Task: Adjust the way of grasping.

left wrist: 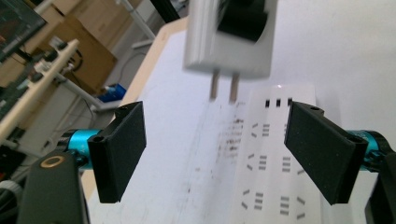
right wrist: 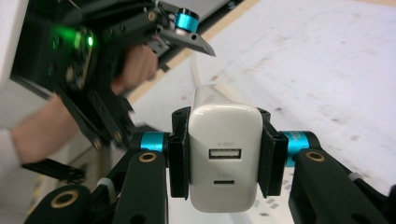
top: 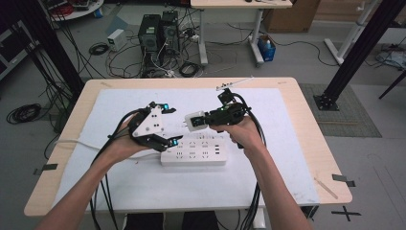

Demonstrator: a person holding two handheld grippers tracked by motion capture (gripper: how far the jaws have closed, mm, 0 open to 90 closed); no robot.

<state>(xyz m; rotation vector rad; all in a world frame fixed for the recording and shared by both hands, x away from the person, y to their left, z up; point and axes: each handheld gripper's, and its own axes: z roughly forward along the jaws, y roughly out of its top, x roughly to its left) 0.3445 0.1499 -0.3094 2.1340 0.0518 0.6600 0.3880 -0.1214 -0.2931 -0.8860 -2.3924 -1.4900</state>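
A white USB charger plug (right wrist: 223, 156) sits clamped between the jaws of my right gripper (right wrist: 224, 156), its USB ports facing the camera. In the high view the right gripper (top: 200, 120) holds the charger (top: 194, 121) just above the far edge of a white power strip (top: 194, 152) lying on the mat. My left gripper (top: 171, 125) is open, with its jaws either side of empty space left of the charger. In the left gripper view the charger (left wrist: 229, 39) hangs ahead with two metal prongs (left wrist: 224, 87) pointing down toward the strip (left wrist: 275, 154), between my open left gripper (left wrist: 224, 154).
A white mat (top: 191, 143) covers the wooden table (top: 306, 120). A thin silver tool (top: 234, 83) lies at the far edge of the mat. Cables trail from both grippers off the near edge. Computers and cable tangles sit on the floor beyond.
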